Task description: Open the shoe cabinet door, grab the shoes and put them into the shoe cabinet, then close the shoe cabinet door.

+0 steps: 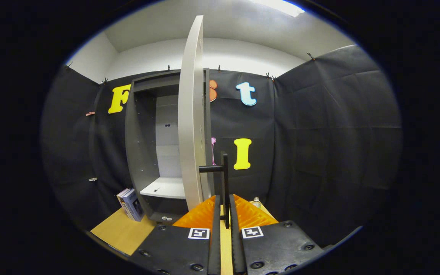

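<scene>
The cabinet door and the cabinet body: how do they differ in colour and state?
The cabinet door is pale, the cabinet body dark grey outside. The door stands swung open, edge-on; the body stays against the wall. The gripper is shut on the door handle; the body is untouched.

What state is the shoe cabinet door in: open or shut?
Open. The door stands edge-on, swung out from the cabinet, baring its shelf; the tongs clamp its handle.

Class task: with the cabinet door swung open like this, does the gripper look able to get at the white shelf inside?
Probably not yet. The gripper is shut on the door handle, and the open door stands edge-on beside the shelf. Once it lets go, the cabinet opening left of the door looks free.
</scene>
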{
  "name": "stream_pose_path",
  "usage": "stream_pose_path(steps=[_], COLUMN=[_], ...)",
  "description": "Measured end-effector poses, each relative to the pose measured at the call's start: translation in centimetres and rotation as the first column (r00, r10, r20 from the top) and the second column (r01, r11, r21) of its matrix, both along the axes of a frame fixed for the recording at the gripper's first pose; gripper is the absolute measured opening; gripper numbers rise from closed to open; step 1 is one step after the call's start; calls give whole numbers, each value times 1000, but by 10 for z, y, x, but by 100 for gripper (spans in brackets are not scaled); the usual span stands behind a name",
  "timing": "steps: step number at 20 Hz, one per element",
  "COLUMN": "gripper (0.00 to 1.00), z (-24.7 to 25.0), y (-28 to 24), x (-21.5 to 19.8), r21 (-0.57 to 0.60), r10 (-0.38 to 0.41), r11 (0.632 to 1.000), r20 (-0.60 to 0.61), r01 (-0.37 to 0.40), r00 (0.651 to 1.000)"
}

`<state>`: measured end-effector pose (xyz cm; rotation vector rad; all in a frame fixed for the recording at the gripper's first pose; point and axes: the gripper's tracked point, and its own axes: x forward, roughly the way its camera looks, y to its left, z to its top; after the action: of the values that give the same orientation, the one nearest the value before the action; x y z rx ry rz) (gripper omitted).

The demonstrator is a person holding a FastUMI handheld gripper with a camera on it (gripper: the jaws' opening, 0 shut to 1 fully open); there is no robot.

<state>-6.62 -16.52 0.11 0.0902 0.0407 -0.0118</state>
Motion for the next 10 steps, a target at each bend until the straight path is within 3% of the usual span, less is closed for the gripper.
stream_pose_path(steps=[6,10], gripper=[16,16], z=[-1,-4], y=[3,26], x=[-10,-37], r21=[-47,-56], r10=[-27,10], r11=[999,998], r20=[9,-2], r01=[28,-10], r00=[1000,1000])
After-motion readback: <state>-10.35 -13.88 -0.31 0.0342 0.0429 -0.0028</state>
